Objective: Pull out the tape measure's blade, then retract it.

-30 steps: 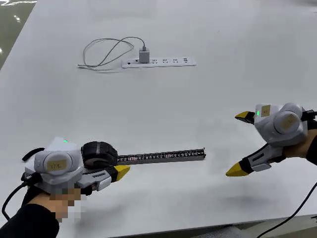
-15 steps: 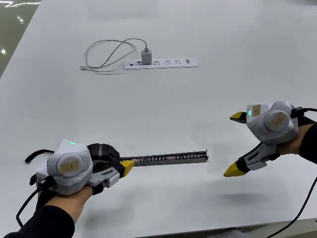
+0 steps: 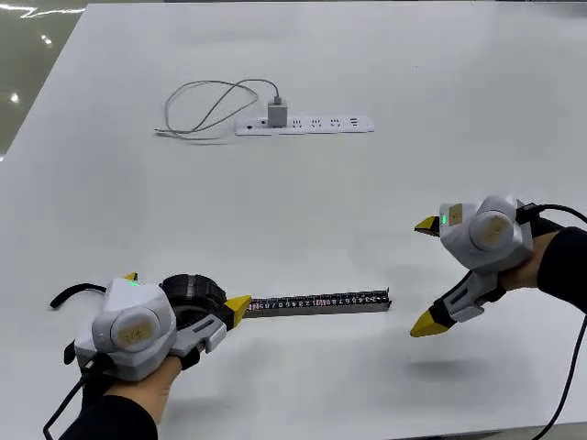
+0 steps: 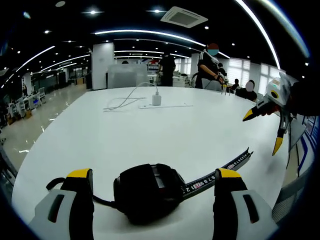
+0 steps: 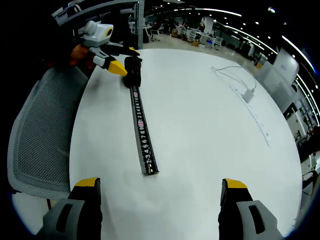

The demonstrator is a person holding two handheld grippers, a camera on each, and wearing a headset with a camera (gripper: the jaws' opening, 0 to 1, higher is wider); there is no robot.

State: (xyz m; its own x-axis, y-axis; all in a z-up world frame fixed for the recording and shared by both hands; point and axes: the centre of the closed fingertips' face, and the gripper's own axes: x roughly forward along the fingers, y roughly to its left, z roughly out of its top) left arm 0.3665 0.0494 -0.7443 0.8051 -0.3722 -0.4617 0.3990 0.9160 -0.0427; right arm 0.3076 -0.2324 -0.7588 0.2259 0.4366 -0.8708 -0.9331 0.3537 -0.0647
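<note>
A black tape measure [image 3: 194,295] lies on the white table [image 3: 303,211] at the front left, its blade [image 3: 316,301] drawn out to the right and lying flat. My left gripper [image 3: 185,291] is open and straddles the case [image 4: 150,192], with a gap showing beside each jaw. A black strap [image 3: 69,295] trails from the case to the left. My right gripper [image 3: 424,275] hovers open just right of the blade's end [image 3: 387,298], with nothing between its fingers. In the right gripper view the blade [image 5: 142,135] runs from the case [image 5: 134,67] towards my right gripper [image 5: 160,183].
A white power strip [image 3: 303,124] with a plugged charger [image 3: 277,113] and a looped cable [image 3: 206,99] lies far back on the table. A grey mesh chair [image 5: 40,135] stands beside the table's near edge. People stand beyond the table's far end [image 4: 210,62].
My right gripper has moved left, closer to the blade's end. The left gripper has edged slightly forward around the case. The blade's length looks unchanged.
</note>
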